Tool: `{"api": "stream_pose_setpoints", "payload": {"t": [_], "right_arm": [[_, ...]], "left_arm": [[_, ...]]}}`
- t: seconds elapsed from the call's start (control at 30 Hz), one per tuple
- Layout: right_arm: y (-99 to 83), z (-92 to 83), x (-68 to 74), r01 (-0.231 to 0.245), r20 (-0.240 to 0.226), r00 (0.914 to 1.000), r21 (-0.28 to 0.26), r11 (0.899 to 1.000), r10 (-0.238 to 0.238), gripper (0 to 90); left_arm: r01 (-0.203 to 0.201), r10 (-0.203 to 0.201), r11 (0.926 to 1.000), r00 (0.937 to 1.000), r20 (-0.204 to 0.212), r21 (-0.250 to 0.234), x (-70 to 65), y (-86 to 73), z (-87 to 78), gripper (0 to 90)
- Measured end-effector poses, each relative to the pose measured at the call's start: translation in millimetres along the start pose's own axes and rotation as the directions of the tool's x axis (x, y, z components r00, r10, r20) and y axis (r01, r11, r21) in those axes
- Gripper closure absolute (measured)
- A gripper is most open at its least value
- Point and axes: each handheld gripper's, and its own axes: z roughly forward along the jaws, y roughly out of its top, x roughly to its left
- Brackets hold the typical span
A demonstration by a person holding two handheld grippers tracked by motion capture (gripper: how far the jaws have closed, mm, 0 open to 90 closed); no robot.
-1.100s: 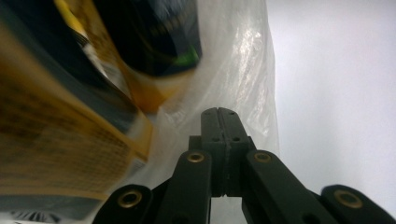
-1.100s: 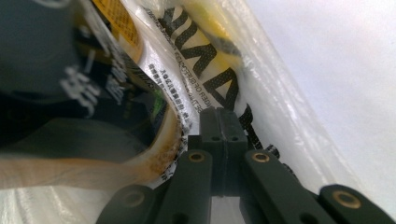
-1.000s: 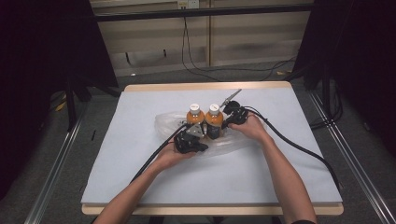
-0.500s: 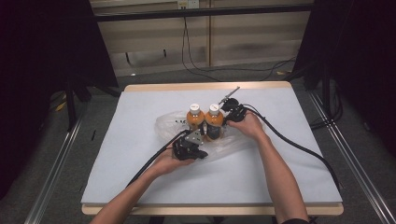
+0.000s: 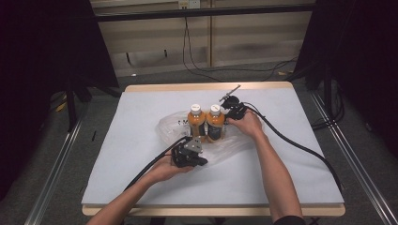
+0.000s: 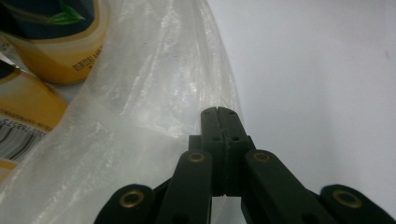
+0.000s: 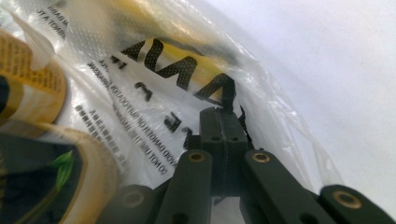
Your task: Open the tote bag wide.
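Two orange-filled plastic bottles with white caps [image 5: 207,123] stand upright side by side in the middle of the pale grey worktop [image 5: 141,117], sitting in a crumpled clear plastic bag with black print [image 5: 171,129] that spreads out around their bases. Left claw [image 5: 199,161] sits at the near edge of that bag, just in front of the bottles, jaws pressed together; in the left gripper view the bag [image 6: 140,93] lies just beside the closed tips of the left claw [image 6: 218,112], and whether a fold of film is pinched I cannot tell, with the bottles' yellow labels up in the left corner. Over on the far right side of the bottles, the right claw [image 5: 230,108] is tucked in against the bag, jaws together too; the right gripper view shows the closed tips of the right claw [image 7: 220,112] meeting the printed film [image 7: 177,70], seemingly nipping an edge of it, with a bottle close at its left.
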Motion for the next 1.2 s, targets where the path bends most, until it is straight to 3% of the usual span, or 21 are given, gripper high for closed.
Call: {"api": "stream_pose_setpoints", "payload": {"t": [0.17,0.27,0.33,0.4,0.43,0.47,0.6,0.67,0.77,0.83,0.87,0.9,1.0,1.03,1.2], "right_arm": [[4.3,2.3,-1.0,-0.002,0.031,0.9995,0.008,1.0,0.002,90.0],[6.8,3.8,-2.4,-0.016,0.039,0.9991,0.009,1.0,0.016,90.0],[7.6,3.8,-4.7,-0.04,0.034,0.9986,0.014,0.999,0.04,90.0],[8.1,4.3,-5.8,-0.045,0.03,0.9985,0.012,0.999,0.045,90.0],[8.7,4.6,-6.3,-0.053,0.036,0.998,0.012,0.999,0.053,90.0],[10.0,5.7,-8.0,-0.057,0.047,0.9973,0.009,0.998,0.056,90.0],[12.4,7.2,-7.9,-0.06,0.072,0.9957,0.009,0.998,0.06,90.0],[14.6,8.6,-8.0,-0.069,0.089,0.9936,0.008,0.998,0.068,90.0],[15.7,9.3,-8.9,-0.064,0.092,0.9938,0.007,0.998,0.063,90.0],[15.3,8.8,-8.9,-0.062,0.09,0.9941,0.005,0.998,0.062,90.0],[14.6,8.5,-8.6,-0.072,0.064,0.9953,-0.004,0.997,0.072,90.0],[14.2,7.8,-6.4,-0.053,0.04,0.9978,-0.011,0.999,0.054,90.0],[14.9,4.9,-3.7,-0.043,0.006,0.999,-0.027,0.999,0.044,90.0],[16.7,-0.9,-3.7,-0.045,-0.03,0.9986,-0.056,0.997,0.043,90.0],[18.9,-7.3,-5.7,-0.047,-0.085,0.9956,-0.092,0.995,0.039,90.0]], "left_arm": [[0.018,-0.018,0.9993,0.9997,0.019,-0.032,-5.2,-5.4,-1.2,90.0],[-0.006,0.006,1.0,0.9998,0.017,0.004,-8.2,-3.7,-3.5,90.0],[-0.007,0.007,0.9999,0.9994,0.035,-0.01,-8.2,-4.5,-3.1,90.0],[0.003,-0.003,0.9999,0.9996,0.027,-0.013,-9.4,-5.3,-3.2,90.0],[0.005,-0.005,1.0,0.9991,0.043,-0.008,-9.6,-5.7,-4.1,90.0],[-0.004,0.005,0.9997,0.9998,0.02,-0.025,-12.5,-5.9,-2.7,90.0],[-0.001,0.002,0.9999,0.999,0.045,-0.015,-15.2,-7.1,-4.9,90.0],[-0.022,0.023,0.9995,0.999,0.038,-0.021,-21.3,-8.4,-5.6,90.0],[-0.005,0.005,1.0,0.9987,0.05,-0.002,-20.3,-8.0,-7.7,90.0],[0.01,-0.008,0.9992,0.9982,0.059,-0.04,-17.3,-9.7,-7.5,90.0],[0.02,-0.016,0.9973,0.9982,0.057,-0.071,-15.4,-9.1,-9.8,90.0],[0.053,-0.045,0.9913,0.9964,0.072,-0.121,-10.1,-6.5,-17.7,90.0],[0.061,-0.054,0.9861,0.9972,0.053,-0.154,-5.1,-0.8,-24.3,90.0],[0.08,-0.076,0.9785,0.9967,0.028,-0.19,0.6,5.0,-29.8,90.0],[0.11,-0.119,0.971,0.9926,-0.028,-0.212,16.5,16.2,-34.5,90.0]]}}
